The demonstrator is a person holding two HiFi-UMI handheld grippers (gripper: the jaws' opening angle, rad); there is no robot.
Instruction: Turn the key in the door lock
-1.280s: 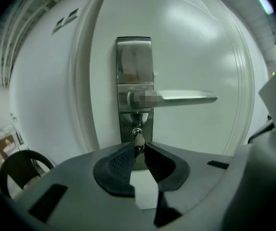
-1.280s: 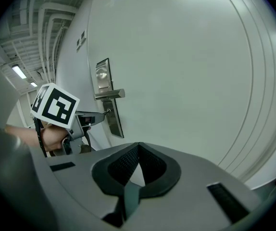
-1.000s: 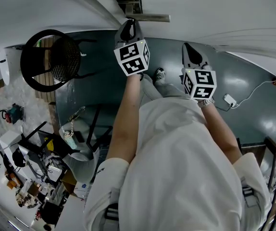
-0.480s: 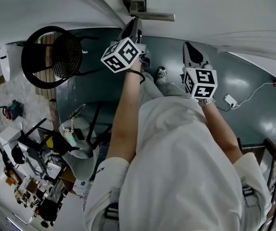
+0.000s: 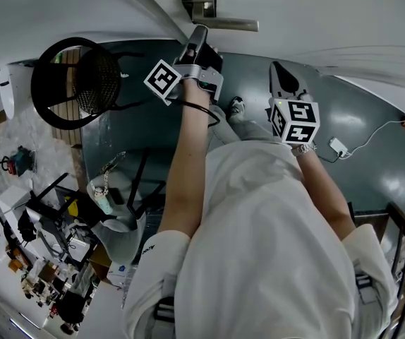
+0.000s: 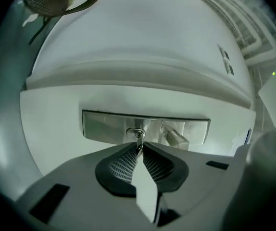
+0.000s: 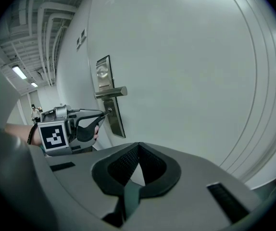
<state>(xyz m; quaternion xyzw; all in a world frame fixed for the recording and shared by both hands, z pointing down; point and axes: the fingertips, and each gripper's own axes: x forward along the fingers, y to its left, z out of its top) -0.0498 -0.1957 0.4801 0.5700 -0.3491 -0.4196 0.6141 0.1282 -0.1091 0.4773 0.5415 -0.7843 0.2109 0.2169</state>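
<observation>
Our left hand-held gripper (image 6: 139, 149), jaws just closing, pinches the key (image 6: 138, 139) in the lock (image 6: 131, 132); twisting off-line, we might slip or bend it.

Key (image 6: 138, 137) in lock plate (image 6: 99, 126) on door (image 7: 186, 81), below lever handle (image 7: 111, 92)

Lever handle (image 7: 111, 92) juts from the door (image 7: 186, 81) just above the key (image 6: 138, 137); door face beside stands clear

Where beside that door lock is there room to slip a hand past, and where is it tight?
Free: the bare door past the lock plate, facing the shut right gripper. Tight: under the lever handle, where the left gripper, jaws just closing, pinches the key.
</observation>
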